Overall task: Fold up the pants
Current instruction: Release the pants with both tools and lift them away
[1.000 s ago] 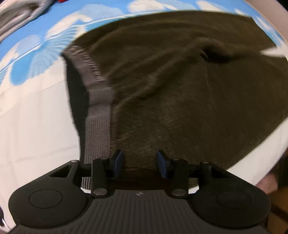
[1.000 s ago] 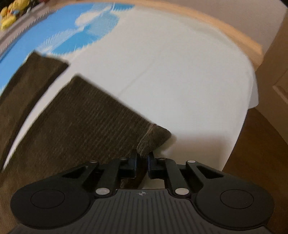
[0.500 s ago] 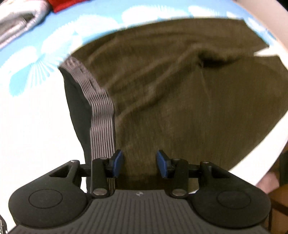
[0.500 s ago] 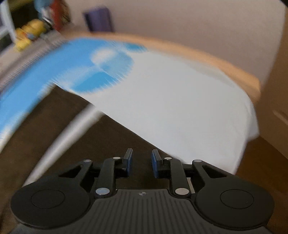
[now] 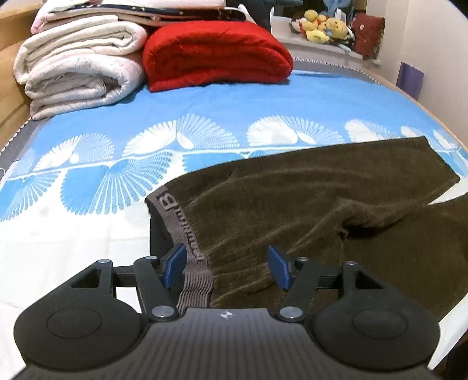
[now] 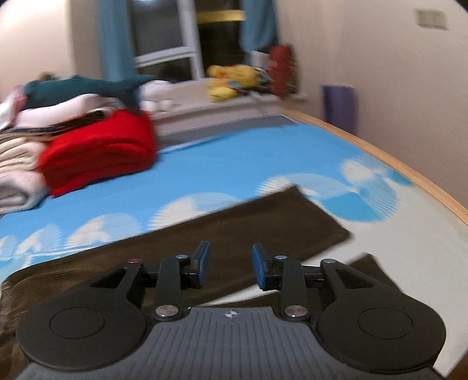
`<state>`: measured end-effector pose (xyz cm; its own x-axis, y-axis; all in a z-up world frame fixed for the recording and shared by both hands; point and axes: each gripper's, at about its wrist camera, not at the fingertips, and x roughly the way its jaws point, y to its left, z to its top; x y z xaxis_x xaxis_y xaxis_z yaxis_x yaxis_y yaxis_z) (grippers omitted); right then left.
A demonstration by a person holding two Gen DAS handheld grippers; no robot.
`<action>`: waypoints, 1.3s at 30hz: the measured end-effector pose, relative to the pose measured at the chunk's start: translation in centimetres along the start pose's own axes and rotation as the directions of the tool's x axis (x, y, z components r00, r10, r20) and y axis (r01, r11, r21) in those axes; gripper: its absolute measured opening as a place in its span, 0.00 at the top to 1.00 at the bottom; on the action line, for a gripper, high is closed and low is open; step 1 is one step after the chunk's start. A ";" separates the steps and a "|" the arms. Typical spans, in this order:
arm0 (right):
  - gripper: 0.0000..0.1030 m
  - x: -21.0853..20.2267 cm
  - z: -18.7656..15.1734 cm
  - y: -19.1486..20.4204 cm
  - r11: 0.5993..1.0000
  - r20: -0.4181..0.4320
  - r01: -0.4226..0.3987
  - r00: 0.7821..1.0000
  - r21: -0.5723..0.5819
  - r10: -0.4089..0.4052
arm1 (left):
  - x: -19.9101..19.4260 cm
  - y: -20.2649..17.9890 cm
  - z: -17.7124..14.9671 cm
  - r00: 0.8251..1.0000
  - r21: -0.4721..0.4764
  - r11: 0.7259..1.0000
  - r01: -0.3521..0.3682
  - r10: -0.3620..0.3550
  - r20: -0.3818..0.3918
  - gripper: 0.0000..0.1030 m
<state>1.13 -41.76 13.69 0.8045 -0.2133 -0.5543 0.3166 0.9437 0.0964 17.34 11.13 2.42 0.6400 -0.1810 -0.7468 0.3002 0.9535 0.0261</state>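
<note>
Dark olive corduroy pants (image 5: 307, 210) lie flat on the bed's blue and white sheet (image 5: 204, 117), their grey lettered waistband (image 5: 178, 228) at the left and both legs running to the right. My left gripper (image 5: 226, 267) hovers over the waistband end with its jaws opening. Cloth lies below the blue pads (image 5: 278, 266), which do not press on it. In the right wrist view, my right gripper (image 6: 231, 264) hangs above the far pant leg (image 6: 263, 222), its jaws opening with nothing between them. A corner of the near leg (image 6: 371, 271) shows at the right.
At the head of the bed lie a folded red blanket (image 5: 216, 49) and a stack of white blankets (image 5: 79, 67). Plush toys (image 5: 324, 26) sit on the sill behind. The wooden bed frame (image 6: 395, 163) runs along the right, with a purple roll (image 6: 339, 105) against the wall.
My left gripper rose, tipped up and spread its jaws wider. My right gripper let go of the leg's hem, opened, and swung up over the pants.
</note>
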 end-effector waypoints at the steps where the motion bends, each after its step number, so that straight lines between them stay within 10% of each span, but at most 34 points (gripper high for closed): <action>1: 0.61 0.0 0.0 1.4 0.999 0.001 -0.029 1.000 -0.018 0.029 | 0.1 -0.3 0.2 1.000 0.004 1.000 0.000 0.000 0.003 0.35; 9: 0.50 1.7 0.5 8.5 0.985 -0.013 -0.068 0.998 -0.158 0.067 | 1.1 -0.2 0.8 1.000 -0.007 1.000 -0.012 0.012 -0.003 0.37; 17: 0.51 5.0 0.9 10.3 0.986 -0.043 -0.075 0.997 -0.150 0.069 | 3.8 0.0 3.1 0.998 -0.066 0.997 -0.037 0.034 -0.043 0.85; 39: 0.87 8.5 3.5 9.9 0.989 -0.045 -0.144 0.989 -0.024 0.142 | 11.6 2.9 10.3 0.994 -0.304 0.947 -0.100 0.106 0.004 0.90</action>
<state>12.89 -35.08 12.84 0.8181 -0.0651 -0.5714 0.1854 0.9704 0.1550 32.90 9.35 0.68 0.6711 -0.0795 -0.7371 0.0051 0.9947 -0.1026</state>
